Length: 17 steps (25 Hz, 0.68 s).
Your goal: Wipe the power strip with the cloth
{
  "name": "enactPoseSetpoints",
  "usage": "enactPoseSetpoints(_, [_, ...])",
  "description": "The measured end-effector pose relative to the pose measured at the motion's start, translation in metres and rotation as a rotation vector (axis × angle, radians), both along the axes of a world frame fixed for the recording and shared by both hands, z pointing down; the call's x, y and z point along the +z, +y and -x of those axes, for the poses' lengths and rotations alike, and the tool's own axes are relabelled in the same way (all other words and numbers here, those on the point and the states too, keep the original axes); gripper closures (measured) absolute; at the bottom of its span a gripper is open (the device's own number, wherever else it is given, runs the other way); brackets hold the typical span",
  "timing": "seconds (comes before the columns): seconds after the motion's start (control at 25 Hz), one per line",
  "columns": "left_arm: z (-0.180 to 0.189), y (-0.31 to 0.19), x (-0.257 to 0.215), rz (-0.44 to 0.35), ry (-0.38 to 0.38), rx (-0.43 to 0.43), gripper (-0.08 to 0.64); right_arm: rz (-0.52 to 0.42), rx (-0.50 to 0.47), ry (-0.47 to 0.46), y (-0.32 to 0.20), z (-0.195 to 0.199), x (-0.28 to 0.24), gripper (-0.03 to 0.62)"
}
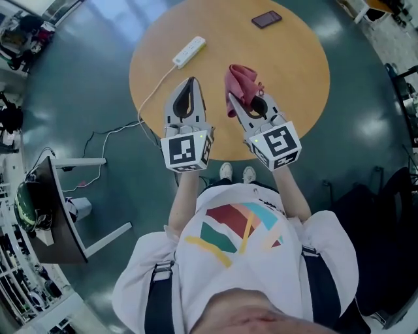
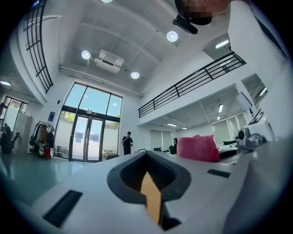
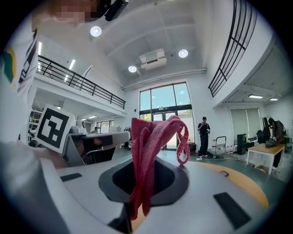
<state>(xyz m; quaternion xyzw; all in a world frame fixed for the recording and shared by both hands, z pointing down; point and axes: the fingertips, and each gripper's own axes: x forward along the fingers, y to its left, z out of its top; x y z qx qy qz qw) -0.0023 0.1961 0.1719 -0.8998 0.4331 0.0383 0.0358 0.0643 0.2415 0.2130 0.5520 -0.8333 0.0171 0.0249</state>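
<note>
The white power strip [image 1: 189, 51] lies at the far left of the round wooden table [image 1: 294, 78], and its cable runs off the left edge. My right gripper [image 1: 231, 97] is shut on a red cloth [image 1: 243, 82], which stands up in folds above its jaws, to the right of the strip. The right gripper view shows the cloth [image 3: 153, 137] pinched in the right gripper [image 3: 147, 167] and hanging over its tips. My left gripper [image 1: 191, 82] is shut and holds nothing, just short of the strip. In the left gripper view the left gripper [image 2: 147, 157] is empty, with the cloth [image 2: 198, 148] off to the right.
A dark phone [image 1: 266, 19] lies at the table's far edge. The strip's white cable [image 1: 111, 134] trails over the floor to the left. A dark chair with white legs [image 1: 62, 212] stands at the lower left. A person [image 3: 203, 135] stands far off by the glass doors.
</note>
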Motion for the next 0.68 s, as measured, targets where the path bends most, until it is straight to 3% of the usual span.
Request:
enactPoseSetpoints(0.32, [0.0,0.015,-0.003,-0.074,-0.069,0.0,0.52,-0.014,-0.021,0.034,0.01,0.003,0.006,0.554])
enactPoseSetpoints(0.68, [0.013,0.026,0.005,-0.043,-0.07,-0.008,0.52,-0.016,-0.027,0.025,0.022,0.008,0.006,0.554])
